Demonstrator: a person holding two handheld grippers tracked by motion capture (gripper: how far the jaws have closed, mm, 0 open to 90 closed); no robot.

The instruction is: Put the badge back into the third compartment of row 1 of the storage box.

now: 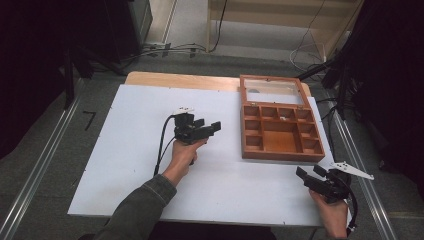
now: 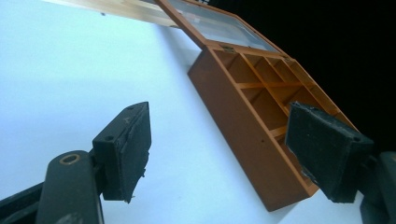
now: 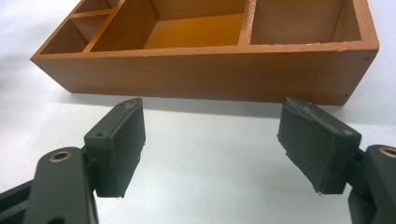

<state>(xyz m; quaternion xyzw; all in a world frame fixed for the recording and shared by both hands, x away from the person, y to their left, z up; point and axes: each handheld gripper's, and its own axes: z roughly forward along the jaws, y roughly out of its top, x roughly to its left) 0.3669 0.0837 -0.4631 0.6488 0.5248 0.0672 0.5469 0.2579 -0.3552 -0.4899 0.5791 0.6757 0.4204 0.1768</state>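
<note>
A brown wooden box [image 1: 280, 132] with several compartments stands on the right half of the white table top, its glass-paned lid [image 1: 272, 90] swung open toward the far side. My left gripper [image 1: 209, 125] hovers just left of the box, pointing at its left wall, jaws open and empty. In the left gripper view the box [image 2: 243, 126] and lid [image 2: 219, 28] lie ahead of the open left gripper [image 2: 217, 126]. My right gripper [image 1: 309, 172] sits near the box's front right corner, open and empty. In the right gripper view the right gripper [image 3: 210, 116] faces the box's front wall [image 3: 210, 70].
A white sheet [image 1: 150, 165] covers most of the wooden table [image 1: 175, 79]. Cables [image 1: 170, 49] lie on the floor beyond the table. Metal rails [image 1: 40, 165] run along both sides. A light wooden shelf [image 1: 280, 20] stands at the back.
</note>
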